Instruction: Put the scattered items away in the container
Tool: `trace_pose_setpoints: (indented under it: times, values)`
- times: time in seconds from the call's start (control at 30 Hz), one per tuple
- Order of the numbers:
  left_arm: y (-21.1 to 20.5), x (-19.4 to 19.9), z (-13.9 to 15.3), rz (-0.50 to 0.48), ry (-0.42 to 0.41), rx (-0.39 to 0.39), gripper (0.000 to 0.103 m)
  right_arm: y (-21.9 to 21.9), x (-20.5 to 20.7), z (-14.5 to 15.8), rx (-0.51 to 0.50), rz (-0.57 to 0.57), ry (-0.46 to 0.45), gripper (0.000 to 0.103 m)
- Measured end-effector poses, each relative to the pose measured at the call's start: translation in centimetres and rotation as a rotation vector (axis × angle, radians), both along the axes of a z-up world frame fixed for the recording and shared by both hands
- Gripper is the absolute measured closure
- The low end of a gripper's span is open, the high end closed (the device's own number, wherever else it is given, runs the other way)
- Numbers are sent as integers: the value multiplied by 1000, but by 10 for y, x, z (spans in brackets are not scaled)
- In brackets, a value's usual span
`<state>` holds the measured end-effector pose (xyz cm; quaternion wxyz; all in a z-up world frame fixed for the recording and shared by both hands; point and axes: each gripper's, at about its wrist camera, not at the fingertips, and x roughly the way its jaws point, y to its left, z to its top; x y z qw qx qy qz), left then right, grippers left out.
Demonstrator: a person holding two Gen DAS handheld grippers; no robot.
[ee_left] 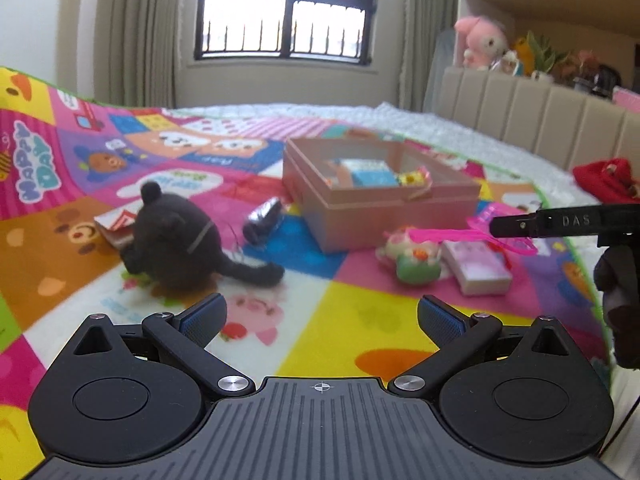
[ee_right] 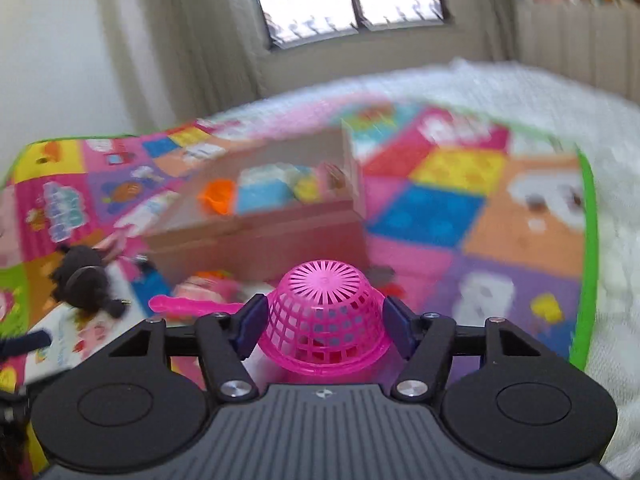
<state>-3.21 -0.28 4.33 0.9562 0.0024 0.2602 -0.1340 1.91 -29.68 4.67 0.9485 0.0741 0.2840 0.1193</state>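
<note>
Right gripper [ee_right: 324, 322] half open, pads clamping inverted pink plastic lattice strainer [ee_right: 324, 312] by its bowl flanks, pink cardboard box [ee_right: 256, 236] just ahead; likely light, springy, slippery, so best held low near rim; left gripper [ee_left: 322, 316] wide, empty.

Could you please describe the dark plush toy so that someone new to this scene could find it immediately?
On the colourful patchwork play mat, look left of the open pink box. The dark plush toy sits there, next to a small red-and-white booklet. It is the only near-black thing, with round ears and a long tail.
</note>
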Motion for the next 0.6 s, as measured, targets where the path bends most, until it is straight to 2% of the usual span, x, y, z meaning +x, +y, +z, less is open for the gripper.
trace_pose_setpoints:
  times: [0.07, 0.17, 0.33, 0.4, 0.47, 0.6]
  values:
    - [1, -4, 5, -46, -14, 19, 0, 14, -11, 10, -35, 97, -61, 40]
    - [-7, -11, 5, -100, -25, 83, 0, 40, -17, 18, -28, 260, -86, 40]
    - [-14, -13, -11, -123, 40, 119, 0, 88, -18, 17, -47, 459, -116, 38]
    - [-13, -11, -17, -116, 77, 112, 0, 101, -21, 15, -79, 459, -128, 33]
    - [-12, -9, -22, -108, 103, 105, 0, 104, -26, 14, -110, 425, -143, 32]
    - [-10, -7, -26, -116, 118, 78, 0, 88, -34, 7, -199, 267, -176, 32]
